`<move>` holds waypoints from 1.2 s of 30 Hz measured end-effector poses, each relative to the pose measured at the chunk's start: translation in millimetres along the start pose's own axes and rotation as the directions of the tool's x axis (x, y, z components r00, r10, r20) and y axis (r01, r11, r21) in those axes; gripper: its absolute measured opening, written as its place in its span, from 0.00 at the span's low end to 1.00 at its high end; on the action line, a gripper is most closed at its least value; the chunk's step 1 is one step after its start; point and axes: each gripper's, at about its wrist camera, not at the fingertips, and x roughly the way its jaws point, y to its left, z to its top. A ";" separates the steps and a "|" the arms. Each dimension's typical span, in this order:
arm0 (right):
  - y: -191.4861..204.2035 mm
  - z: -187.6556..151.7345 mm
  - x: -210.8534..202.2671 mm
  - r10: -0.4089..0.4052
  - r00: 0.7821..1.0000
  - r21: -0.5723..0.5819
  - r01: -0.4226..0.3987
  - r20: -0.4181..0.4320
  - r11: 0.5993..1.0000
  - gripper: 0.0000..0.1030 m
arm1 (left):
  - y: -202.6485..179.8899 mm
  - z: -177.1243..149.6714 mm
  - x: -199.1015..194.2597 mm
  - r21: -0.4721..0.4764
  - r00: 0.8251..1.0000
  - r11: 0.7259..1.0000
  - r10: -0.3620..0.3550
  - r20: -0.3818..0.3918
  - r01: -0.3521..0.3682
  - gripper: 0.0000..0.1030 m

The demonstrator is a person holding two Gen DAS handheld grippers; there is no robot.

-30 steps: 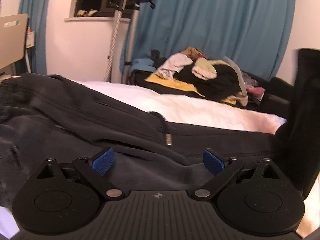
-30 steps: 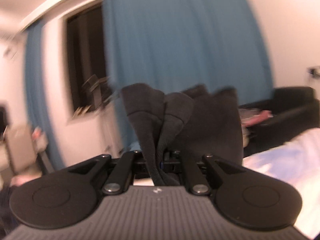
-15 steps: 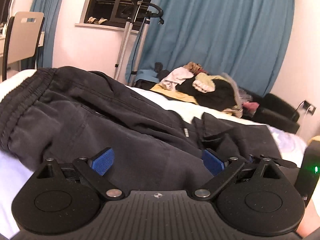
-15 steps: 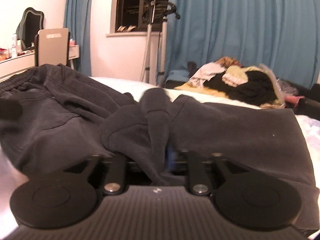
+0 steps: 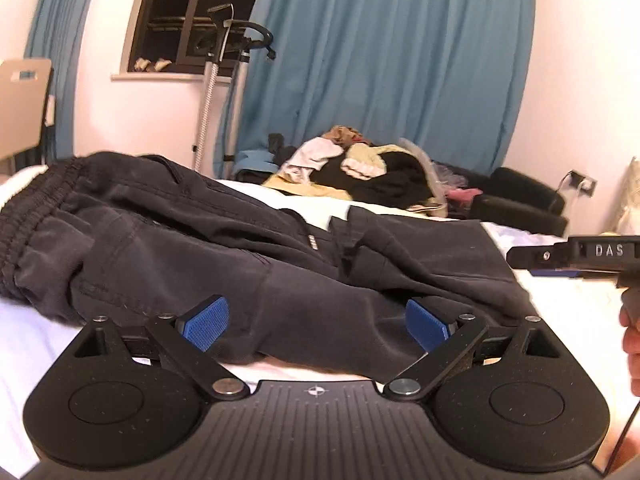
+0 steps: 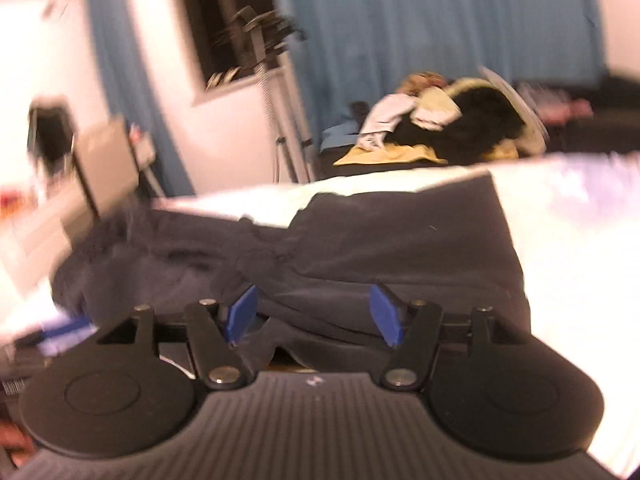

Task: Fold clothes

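Dark grey trousers [image 5: 240, 256] lie across the white bed [image 5: 32, 340], waistband at the left, leg ends folded back over the middle at the right. My left gripper [image 5: 316, 322] is open and empty, its blue pads just in front of the near edge of the cloth. My right gripper [image 6: 314, 314] is open and empty too, low over the folded leg part of the trousers [image 6: 400, 240]. The right gripper's body also shows at the right edge of the left wrist view [image 5: 580, 256].
A pile of mixed clothes [image 5: 360, 172] lies on a dark sofa [image 5: 520, 204] behind the bed. A garment steamer stand [image 5: 216, 80] stands by the window. Blue curtains [image 5: 400, 60] hang behind. A chair [image 5: 20, 112] is at the far left.
My right gripper brought the trouser legs down onto the bed over the upper part, then opened and let go. My left gripper stayed open and drew back slightly.
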 end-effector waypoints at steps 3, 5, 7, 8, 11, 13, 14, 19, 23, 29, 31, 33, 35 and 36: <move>-25.6 4.0 -2.1 -0.056 0.998 0.115 0.053 0.019 0.992 0.64 | 1.7 -2.7 1.8 -0.028 1.000 0.999 0.018 -0.023 -0.018 0.93; -38.9 7.8 -3.0 -0.060 0.997 0.180 0.051 0.044 0.982 0.64 | -0.4 0.9 7.3 -0.037 0.999 0.999 0.019 -0.031 -0.021 0.93; -48.5 10.9 -4.8 -0.082 0.994 0.216 0.065 0.073 0.974 0.64 | -3.4 7.2 15.4 -0.058 0.999 0.998 0.009 -0.039 -0.011 0.93; -49.8 10.6 -5.6 -0.092 0.993 0.214 0.073 0.080 0.974 0.65 | -5.2 11.5 20.6 -0.075 0.999 0.997 -0.001 -0.044 -0.002 0.93; -55.7 8.9 -6.0 -0.105 0.990 0.217 0.083 0.092 0.973 0.65 | -7.1 23.2 44.9 -0.175 0.996 0.984 -0.047 -0.075 0.033 0.93; -62.5 6.5 -3.4 -0.091 0.992 0.235 0.068 0.086 0.970 0.67 | -7.2 28.2 68.6 -0.282 0.991 0.958 -0.086 -0.104 0.054 0.86; -66.4 4.8 -2.6 -0.107 0.990 0.252 0.081 0.089 0.964 0.76 | -7.3 29.9 81.0 -0.336 0.988 0.940 -0.106 -0.116 0.062 0.86; -78.2 -3.0 -0.4 -0.165 0.979 0.287 0.125 0.120 0.950 0.86 | -13.0 35.6 137.5 -0.481 0.978 0.875 -0.143 -0.153 0.053 0.87; -83.0 -6.9 1.7 -0.218 0.963 0.279 0.168 0.157 0.945 0.95 | -26.8 44.3 164.6 -0.447 0.978 0.894 -0.115 -0.171 0.027 0.88; -89.1 -13.6 11.1 -0.239 0.956 0.263 0.190 0.168 0.946 1.00 | -34.0 52.3 191.6 -0.419 0.974 0.904 -0.014 -0.225 -0.084 0.26; -91.3 -15.6 11.2 -0.232 0.958 0.271 0.182 0.166 0.945 1.00 | -36.5 55.5 183.3 -0.385 0.982 0.921 -0.008 -0.187 -0.066 0.21; -92.4 -16.7 10.8 -0.219 0.961 0.282 0.166 0.168 0.945 1.00 | -37.8 55.9 163.8 -0.364 0.991 0.931 -0.026 -0.133 -0.024 0.20; -90.2 -16.4 10.0 -0.201 0.964 0.291 0.145 0.173 0.946 1.00 | -40.3 52.6 143.3 -0.313 0.995 0.950 -0.028 -0.099 -0.004 0.20; -87.5 -16.4 10.2 -0.182 0.968 0.287 0.127 0.175 0.950 1.00 | -41.9 49.3 133.6 -0.273 0.996 0.962 -0.017 -0.087 -0.007 0.20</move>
